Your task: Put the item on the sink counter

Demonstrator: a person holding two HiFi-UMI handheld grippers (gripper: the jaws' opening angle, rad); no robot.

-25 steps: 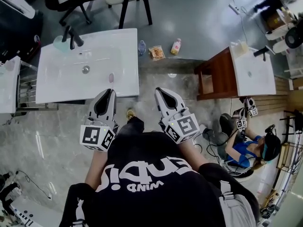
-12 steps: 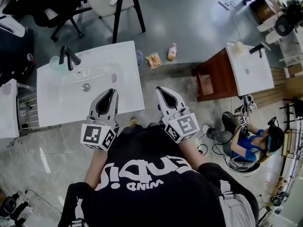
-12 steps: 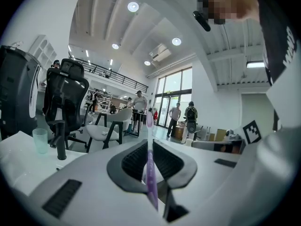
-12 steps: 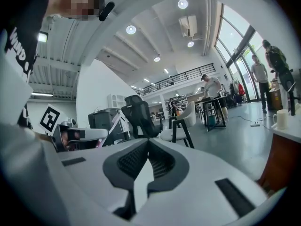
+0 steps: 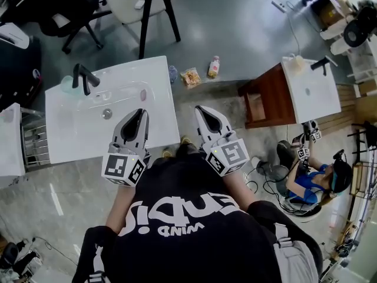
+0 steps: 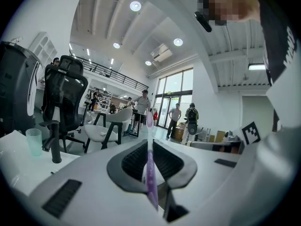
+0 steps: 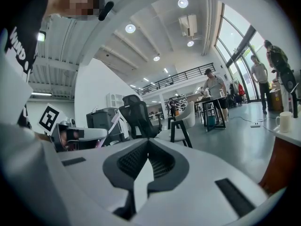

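A thin purple toothbrush [image 6: 150, 173] stands upright between the jaws of my left gripper [image 6: 149, 142], which is shut on it. In the head view its pink tip [image 5: 142, 94] shows just past the left gripper [image 5: 139, 112], above the white sink counter [image 5: 76, 134] near the basin's right side. My right gripper [image 5: 202, 109] hangs beside the counter's right edge, over the floor. Its jaws are shut with nothing between them [image 7: 148, 142].
A black faucet [image 5: 82, 76] and a pale green cup [image 5: 66, 84] stand at the counter's back left. A small bottle [image 5: 214, 66] and a snack packet [image 5: 191, 76] lie on the floor behind. At right are a wooden cabinet with a second sink [image 5: 309, 87] and a seated person [image 5: 312, 181].
The sink counter has drawn closer under the grippers, so the left gripper with the toothbrush now hangs over its front part. Both grippers keep the same pose and stay shut.
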